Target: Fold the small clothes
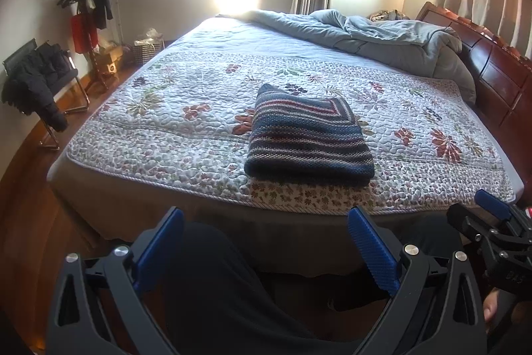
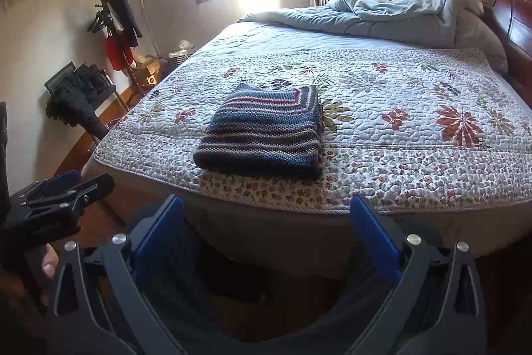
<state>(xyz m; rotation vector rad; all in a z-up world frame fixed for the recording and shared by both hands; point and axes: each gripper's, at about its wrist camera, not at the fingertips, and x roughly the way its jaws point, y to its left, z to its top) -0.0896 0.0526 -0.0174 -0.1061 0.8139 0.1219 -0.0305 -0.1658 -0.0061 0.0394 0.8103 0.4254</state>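
Note:
A striped knit garment [image 1: 307, 135] in blue, red and grey lies folded into a flat rectangle on the floral quilt near the bed's front edge; it also shows in the right wrist view [image 2: 262, 132]. My left gripper [image 1: 266, 218] is open and empty, held back from the bed, below its front edge. My right gripper [image 2: 266, 208] is open and empty, also held back below the bed edge. The right gripper shows at the far right of the left wrist view [image 1: 492, 222]. The left gripper shows at the left of the right wrist view [image 2: 66, 192].
The floral quilt [image 1: 199, 108] covers the bed. A bunched grey duvet [image 1: 382, 35] lies by the wooden headboard [image 1: 492, 69]. A chair with a dark coat [image 1: 36, 82], a coat rack [image 1: 89, 9] and a basket [image 1: 148, 47] stand on the wooden floor at the left.

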